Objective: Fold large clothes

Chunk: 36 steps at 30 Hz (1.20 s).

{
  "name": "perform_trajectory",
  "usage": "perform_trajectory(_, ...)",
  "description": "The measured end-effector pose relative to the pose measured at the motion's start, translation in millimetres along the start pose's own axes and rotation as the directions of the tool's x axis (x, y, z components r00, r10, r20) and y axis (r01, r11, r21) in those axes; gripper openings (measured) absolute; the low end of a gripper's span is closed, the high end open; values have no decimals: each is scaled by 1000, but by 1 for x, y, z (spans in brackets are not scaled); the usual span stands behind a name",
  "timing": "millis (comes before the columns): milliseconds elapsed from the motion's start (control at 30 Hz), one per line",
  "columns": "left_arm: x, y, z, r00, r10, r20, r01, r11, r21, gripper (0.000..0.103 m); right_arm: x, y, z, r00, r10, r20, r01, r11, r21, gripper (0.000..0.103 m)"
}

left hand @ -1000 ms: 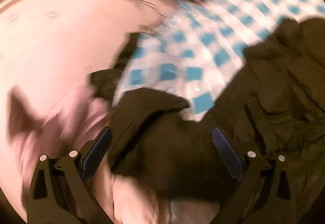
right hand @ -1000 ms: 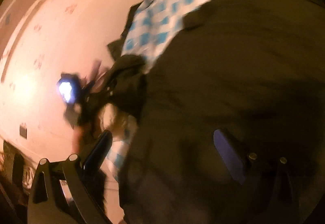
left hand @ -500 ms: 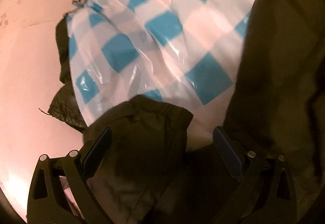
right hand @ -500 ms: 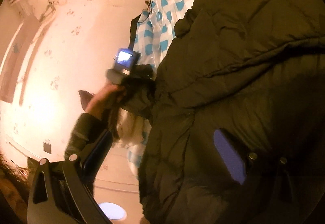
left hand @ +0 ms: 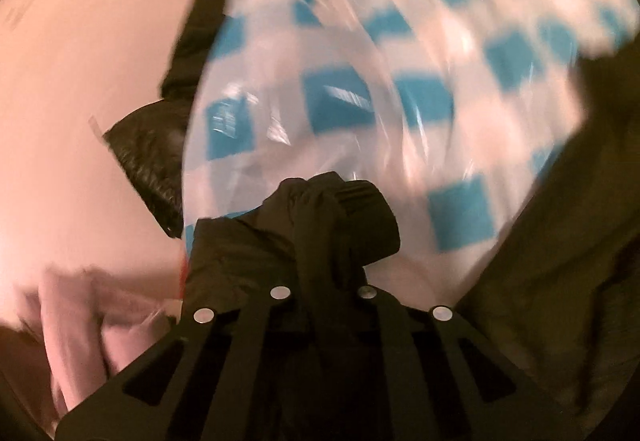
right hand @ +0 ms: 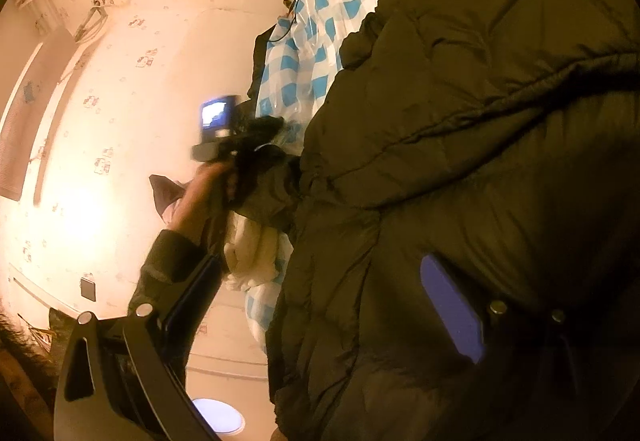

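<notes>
A dark olive quilted puffer jacket (right hand: 460,161) fills most of my right-hand view, spread over a blue-and-white checked sheet under clear plastic (left hand: 400,89). My right claw (right hand: 320,305) stands wide, its blue pad (right hand: 448,305) lying against the jacket body; nothing is clamped. My left claw (left hand: 324,241) has just closed and pinches the jacket's ribbed cuff (left hand: 352,217), bunched between the jaws at the sheet's near edge. My left hand (right hand: 200,197) shows beside the pink wallpapered wall (right hand: 120,121).
</notes>
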<state>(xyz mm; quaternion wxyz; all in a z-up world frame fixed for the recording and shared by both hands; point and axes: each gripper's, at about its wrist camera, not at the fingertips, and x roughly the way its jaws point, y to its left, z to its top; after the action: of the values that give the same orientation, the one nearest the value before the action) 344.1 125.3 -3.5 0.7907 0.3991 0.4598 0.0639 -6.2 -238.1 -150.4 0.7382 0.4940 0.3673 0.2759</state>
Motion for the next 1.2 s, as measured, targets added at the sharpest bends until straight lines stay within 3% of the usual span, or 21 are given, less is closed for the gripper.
perform_trajectory(100,-47,28,-4,989,-108,103,123,981,-151,2,1,4,-2,1000,-23,12,24,999,-34,96)
perform_trajectory(167,-87,41,-8,960,-207,186,242,950,-195,2,-1,8,-3,999,-38,30,40,998,-57,96)
perform_trajectory(267,-134,44,-5,913,-299,276,359,912,-200,2,-9,15,-3,994,-79,77,87,990,-114,96)
perform_trajectory(433,-221,30,1,793,-443,419,547,820,-169,2,-26,23,-2,979,-115,166,141,978,-155,96)
perform_trajectory(467,-232,22,2,775,-461,432,569,806,-160,2,-30,23,-2,977,-111,180,139,979,-151,96)
perform_trajectory(500,-250,10,4,742,-493,454,605,784,-137,2,-34,23,0,975,-110,196,140,979,-146,96)
perform_trajectory(533,-259,4,3,726,-507,465,621,773,-126,2,-42,22,1,969,-110,222,143,980,-137,96)
perform_trajectory(567,-272,-10,5,694,-539,478,656,746,-111,2,-48,20,3,965,-108,240,142,981,-130,96)
perform_trajectory(633,-286,-33,5,642,-591,488,708,701,-84,2,-61,17,7,957,-89,275,121,987,-103,96)
perform_trajectory(800,-299,-109,4,540,-692,478,797,603,-28,2,-95,0,16,932,-35,361,39,999,-4,96)
perform_trajectory(867,-294,-144,4,478,-743,469,842,539,-6,2,-102,-5,18,923,-16,384,5,1000,28,96)
perform_trajectory(933,-283,-175,5,449,-770,453,863,505,5,2,-111,-11,20,912,7,410,-35,998,60,96)
perform_trajectory(1100,-266,-238,0,339,-833,438,924,382,11,2,-126,-21,25,885,44,464,-108,988,113,96)
perform_trajectory(1200,-260,-276,-5,321,-854,409,932,361,24,2,-134,-29,26,870,56,489,-143,979,142,96)
